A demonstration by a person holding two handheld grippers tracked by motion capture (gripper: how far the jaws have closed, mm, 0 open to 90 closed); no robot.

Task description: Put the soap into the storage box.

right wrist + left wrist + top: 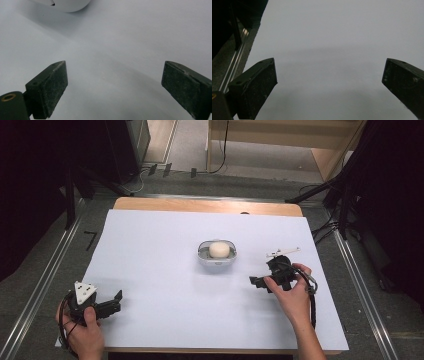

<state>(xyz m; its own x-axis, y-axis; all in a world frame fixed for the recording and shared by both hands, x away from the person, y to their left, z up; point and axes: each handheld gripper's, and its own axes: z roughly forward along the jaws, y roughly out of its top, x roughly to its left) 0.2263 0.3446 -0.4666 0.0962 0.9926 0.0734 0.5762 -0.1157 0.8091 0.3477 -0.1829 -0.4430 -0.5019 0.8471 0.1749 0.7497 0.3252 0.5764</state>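
Currently, the right tongs [259, 282] stand apart with nothing between the jaws; the right gripper view confirms both black pads [51, 86] wide and bare over the white sheet. No earlier frame bears on their motion. The left tongs [118, 301] also stand apart and hold nothing, resting at the near left corner of the table [150, 270], with the grey three-cornered plate on top.

The thing in hand is the small bowl [217, 252], a pale, rounded dish standing upright near the middle of the table, with a cream-coloured round lump [219, 249] seated inside it. From the right tongs the bowl lies ahead and to the left, near but clearly apart; in the right gripper view its curved wall [72, 5] appears at the top edge, left of centre, so the jaws are not yet lined up on it. The bowl is slightly wider than deep as seen from above, its long axis running across the table; the lump shows no marked long axis.

The right hand [292, 295] is judged the nearer by a good margin; the left hand [82, 332] is well apart from the bowl. A further approach would call for the right tongs to swing left and forward.

No brand, label or legible writing shows on the bowl, the lump, the sheet or the tongs.
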